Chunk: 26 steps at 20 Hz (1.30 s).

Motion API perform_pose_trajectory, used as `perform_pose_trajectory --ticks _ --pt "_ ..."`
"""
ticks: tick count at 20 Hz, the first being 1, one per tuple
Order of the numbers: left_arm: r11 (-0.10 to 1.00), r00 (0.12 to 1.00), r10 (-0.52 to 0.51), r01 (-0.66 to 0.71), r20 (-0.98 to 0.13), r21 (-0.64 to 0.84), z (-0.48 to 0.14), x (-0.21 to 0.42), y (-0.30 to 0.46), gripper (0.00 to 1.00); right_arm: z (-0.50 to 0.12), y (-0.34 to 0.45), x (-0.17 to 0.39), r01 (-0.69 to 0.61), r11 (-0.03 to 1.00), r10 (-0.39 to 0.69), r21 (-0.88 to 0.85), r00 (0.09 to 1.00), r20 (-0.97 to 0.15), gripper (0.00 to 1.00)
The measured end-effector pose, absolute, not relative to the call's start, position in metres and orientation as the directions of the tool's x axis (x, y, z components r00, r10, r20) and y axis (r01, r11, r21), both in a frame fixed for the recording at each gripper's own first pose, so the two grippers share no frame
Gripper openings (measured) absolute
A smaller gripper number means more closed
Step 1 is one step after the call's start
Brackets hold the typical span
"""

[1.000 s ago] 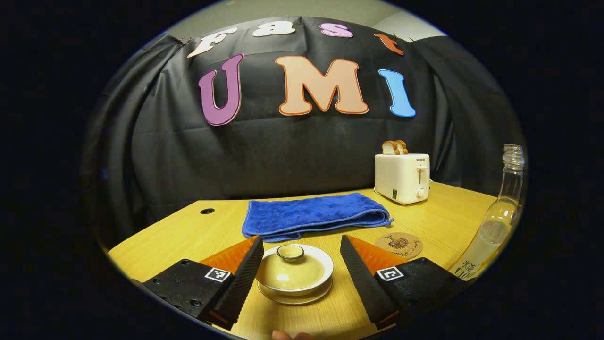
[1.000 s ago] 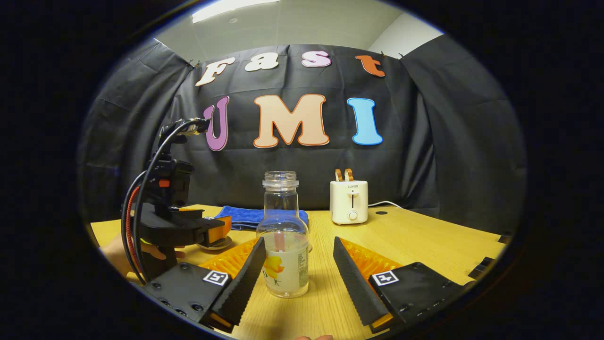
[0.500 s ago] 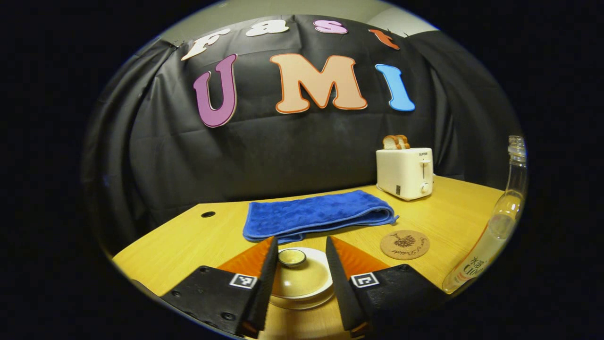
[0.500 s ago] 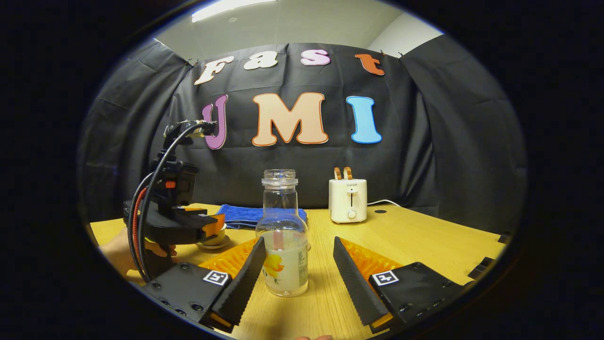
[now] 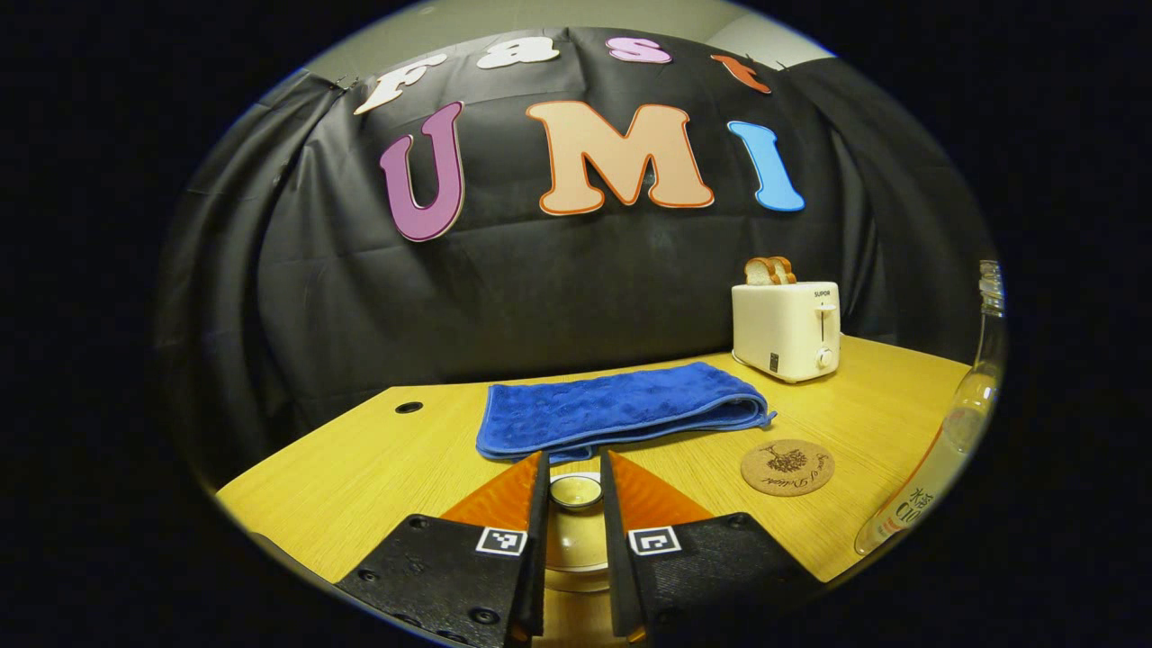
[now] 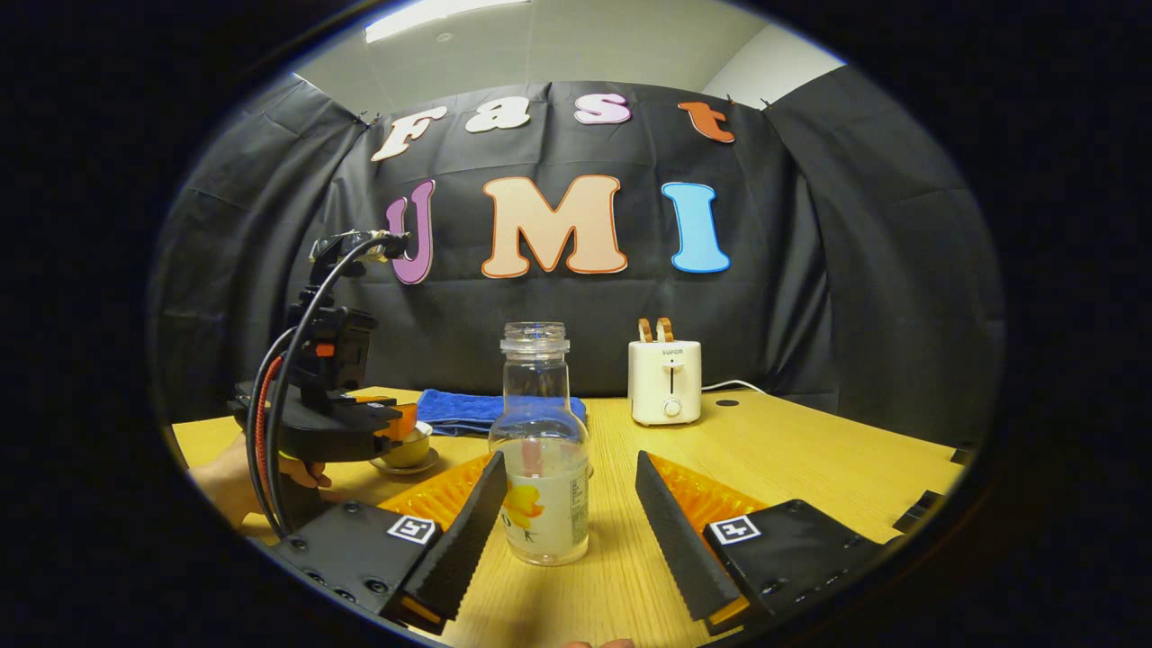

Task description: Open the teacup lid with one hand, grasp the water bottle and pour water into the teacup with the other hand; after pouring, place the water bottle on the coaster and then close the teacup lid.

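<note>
Wooden bench (image 5: 378, 450): one towel (image 5: 621, 409), one toaster (image 5: 786, 330) far right, one coaster (image 5: 787, 467) | your left gripper (image 5: 572, 504) fingers pinch one teacup lid (image 5: 576, 490) knob | your right gripper (image 6: 567, 522) fingers spread around one water bottle (image 6: 540, 450), not touching.

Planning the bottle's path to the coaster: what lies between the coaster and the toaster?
In the left gripper view, only bare table lies between the coaster and the toaster; the blue towel ends left of that stretch.
</note>
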State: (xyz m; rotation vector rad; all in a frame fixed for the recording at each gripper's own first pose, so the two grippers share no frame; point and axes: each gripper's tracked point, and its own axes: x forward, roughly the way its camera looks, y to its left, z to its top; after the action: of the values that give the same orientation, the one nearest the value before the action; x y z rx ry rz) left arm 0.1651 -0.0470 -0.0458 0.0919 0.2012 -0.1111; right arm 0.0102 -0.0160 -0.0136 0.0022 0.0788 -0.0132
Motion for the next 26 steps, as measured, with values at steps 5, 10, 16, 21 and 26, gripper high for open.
perform_pose_trajectory --ticks 5,10,16,21,26 --pt "0.99 0.975 -0.103 0.12 -0.199 0.075 -0.045 0.165 -0.048 0.25 -0.014 -0.015 0.01 0.011 1.0 -0.011 0.002 0.997 -0.079 0.95" --pt "0.992 0.977 -0.107 0.119 -0.184 0.053 -0.04 0.159 -0.046 0.25 -0.014 -0.013 0.011 0.004 1.0 -0.004 0.002 0.997 -0.08 0.92" --pt "0.994 0.987 -0.091 0.098 -0.131 0.046 -0.016 0.149 -0.033 0.25 -0.018 -0.001 0.017 -0.016 1.0 0.015 -0.005 0.996 -0.091 0.92" --pt "0.997 0.994 -0.066 0.07 -0.085 0.038 0.005 0.129 -0.01 0.25 -0.021 0.004 0.03 -0.007 1.0 0.006 -0.012 0.995 -0.1 0.94" --pt "0.999 0.999 -0.041 0.041 -0.015 0.019 0.035 0.103 0.016 0.25 -0.024 0.004 0.048 0.011 1.0 -0.012 -0.012 0.994 -0.109 0.95"
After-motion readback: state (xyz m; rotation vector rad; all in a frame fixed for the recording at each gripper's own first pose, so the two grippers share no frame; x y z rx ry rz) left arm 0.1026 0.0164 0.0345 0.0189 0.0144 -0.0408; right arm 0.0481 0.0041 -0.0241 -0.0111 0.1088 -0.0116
